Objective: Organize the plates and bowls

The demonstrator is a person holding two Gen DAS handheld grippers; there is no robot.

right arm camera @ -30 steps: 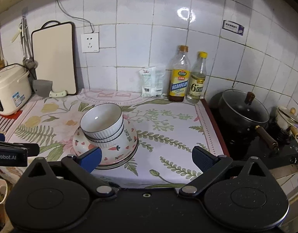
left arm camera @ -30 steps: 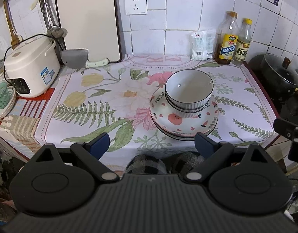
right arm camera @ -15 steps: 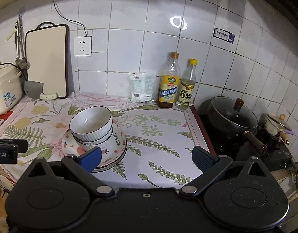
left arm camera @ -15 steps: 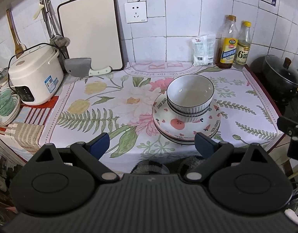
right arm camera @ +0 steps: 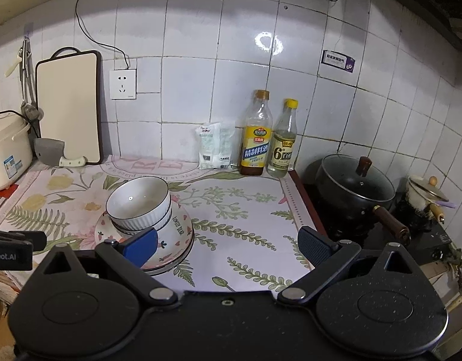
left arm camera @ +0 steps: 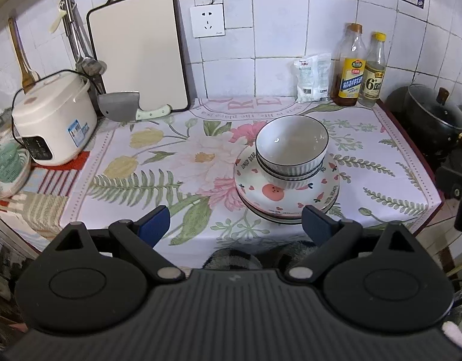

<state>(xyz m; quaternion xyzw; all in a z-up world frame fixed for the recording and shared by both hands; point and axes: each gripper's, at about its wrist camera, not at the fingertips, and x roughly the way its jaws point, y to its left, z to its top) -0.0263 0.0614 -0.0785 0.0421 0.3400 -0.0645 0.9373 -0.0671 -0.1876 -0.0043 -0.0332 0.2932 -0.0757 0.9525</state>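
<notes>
Hand-held gripper left (left arm camera: 235,225) hangs wide and empty at the counter (left arm camera: 146,162) edge. You have bowls (left arm camera: 292,148) nested on plates (left arm camera: 286,194) mid-counter, so stacking looks done; only stowing may remain. Your right hand-held gripper (right arm camera: 227,248) is wide too, holding nothing.

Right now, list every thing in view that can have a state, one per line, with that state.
Left gripper: open, holding nothing.
Right gripper: open, holding nothing.
White bowls: nested, upright, empty, sitting on the plates.
Plates: stacked on the cloth.
Black pot: lid on.
Rice cooker: lid shut.
Cutting board: upright against the wall.
Oil bottle: capped, upright.
Vinegar bottle: capped, upright.
</notes>
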